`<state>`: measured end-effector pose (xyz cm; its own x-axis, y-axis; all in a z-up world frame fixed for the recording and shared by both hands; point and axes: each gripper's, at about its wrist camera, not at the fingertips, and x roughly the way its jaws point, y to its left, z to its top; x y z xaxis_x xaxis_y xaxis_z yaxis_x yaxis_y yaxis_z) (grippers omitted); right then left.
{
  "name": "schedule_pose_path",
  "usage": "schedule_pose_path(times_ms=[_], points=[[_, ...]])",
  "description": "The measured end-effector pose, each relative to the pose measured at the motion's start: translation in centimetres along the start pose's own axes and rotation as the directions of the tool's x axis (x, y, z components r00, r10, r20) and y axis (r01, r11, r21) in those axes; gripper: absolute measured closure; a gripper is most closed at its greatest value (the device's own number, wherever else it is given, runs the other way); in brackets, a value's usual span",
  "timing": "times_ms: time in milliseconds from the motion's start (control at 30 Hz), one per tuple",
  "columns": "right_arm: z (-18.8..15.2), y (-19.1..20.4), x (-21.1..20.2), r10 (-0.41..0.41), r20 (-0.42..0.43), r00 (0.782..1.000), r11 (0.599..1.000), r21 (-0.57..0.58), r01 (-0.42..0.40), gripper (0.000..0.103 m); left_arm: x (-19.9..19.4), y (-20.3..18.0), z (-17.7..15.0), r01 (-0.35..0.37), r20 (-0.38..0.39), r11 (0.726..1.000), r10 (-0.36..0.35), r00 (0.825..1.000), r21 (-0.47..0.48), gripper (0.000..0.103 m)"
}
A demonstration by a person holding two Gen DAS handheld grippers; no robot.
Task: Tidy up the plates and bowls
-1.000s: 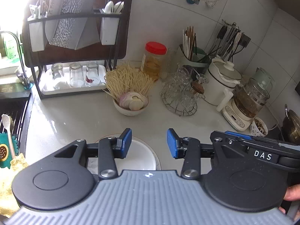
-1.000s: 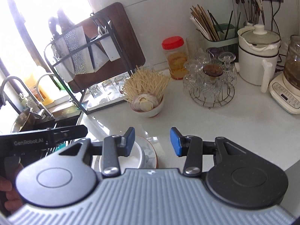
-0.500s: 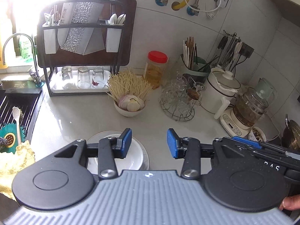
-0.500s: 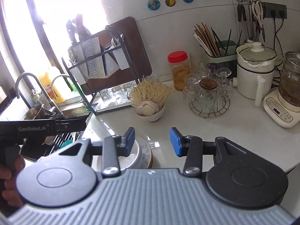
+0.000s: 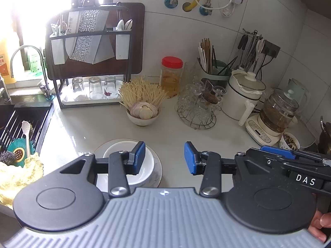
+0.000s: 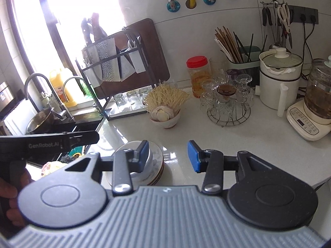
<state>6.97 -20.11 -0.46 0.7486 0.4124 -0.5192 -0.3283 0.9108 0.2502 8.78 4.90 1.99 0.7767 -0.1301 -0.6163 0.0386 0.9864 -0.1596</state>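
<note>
- Left gripper point(image 5: 164, 158): jaws parted, nothing clamped between the blue pads; only bare countertop point(image 5: 82, 128) is seen in the gap.
- Right gripper point(image 6: 168, 156): jaws likewise parted and empty, with bare counter in the gap.
- White bowl point(image 5: 144, 171) is seen below and behind the left-hand pad of the left gripper, stacked in a plate point(image 5: 158, 171) on the counter. No contact with the pads is visible.
- In the right wrist view the same stack sits behind the left-hand pad: bowl point(image 6: 152, 159) on top, several plates point(image 6: 159, 165) under it, brown rims showing at the edge.
- Straight ahead of both jaw pairs, further out: a small bowl point(image 5: 142, 121) holding garlic and onion, with a bunch of enoki mushrooms point(image 5: 142, 94) heaped behind it.
- Right of that: a wire rack of upturned glass cups point(image 5: 197, 107), then a red-lidded jar point(image 5: 171, 76) near the wall.
- Far right of the jaws: a white pot point(image 5: 242, 99) and a glass kettle point(image 5: 277, 111) on its base; a chopstick holder point(image 5: 213, 70) stands behind.
- Far left ahead: a black dish rack point(image 5: 91, 62) with three upturned glasses on its tray, and a cutting board leaning behind it.
- Left of the jaws: the sink point(image 5: 18, 122) with a faucet behind it; a yellow cloth point(image 5: 18, 177) lies at its near edge.
- Each gripper is seen in the other's view, held in a hand at the frame edge.
</note>
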Motion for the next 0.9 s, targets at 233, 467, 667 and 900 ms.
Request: schedule_pose_path(times_ms=[233, 467, 667, 900], points=[[-0.8, -0.1, -1.2, 0.010, 0.011, 1.000, 1.000, -0.004, -0.010, 0.059, -1.8, -0.7, -1.8, -0.026, 0.010, 1.000, 0.026, 1.000, -0.013, 0.050], [-1.9, 0.1, -2.8, -0.006, 0.034, 0.999, 1.000, -0.014, 0.006, 0.059, -3.9, -1.1, -3.4, -0.064, 0.014, 0.997, 0.064, 0.998, -0.034, 0.040], [-3.1, 0.7, -4.0, -0.003, 0.036, 0.999, 0.999, -0.039, 0.004, 0.058, -5.8, -1.7, -4.9, -0.116, 0.012, 0.993, 0.116, 0.993, -0.004, 0.032], [-4.2, 1.0, -4.8, 0.029, 0.016, 0.999, 0.999, -0.042, -0.028, 0.058, -7.6, -2.4, -6.6, -0.152, 0.008, 0.988, 0.152, 0.988, -0.013, 0.028]])
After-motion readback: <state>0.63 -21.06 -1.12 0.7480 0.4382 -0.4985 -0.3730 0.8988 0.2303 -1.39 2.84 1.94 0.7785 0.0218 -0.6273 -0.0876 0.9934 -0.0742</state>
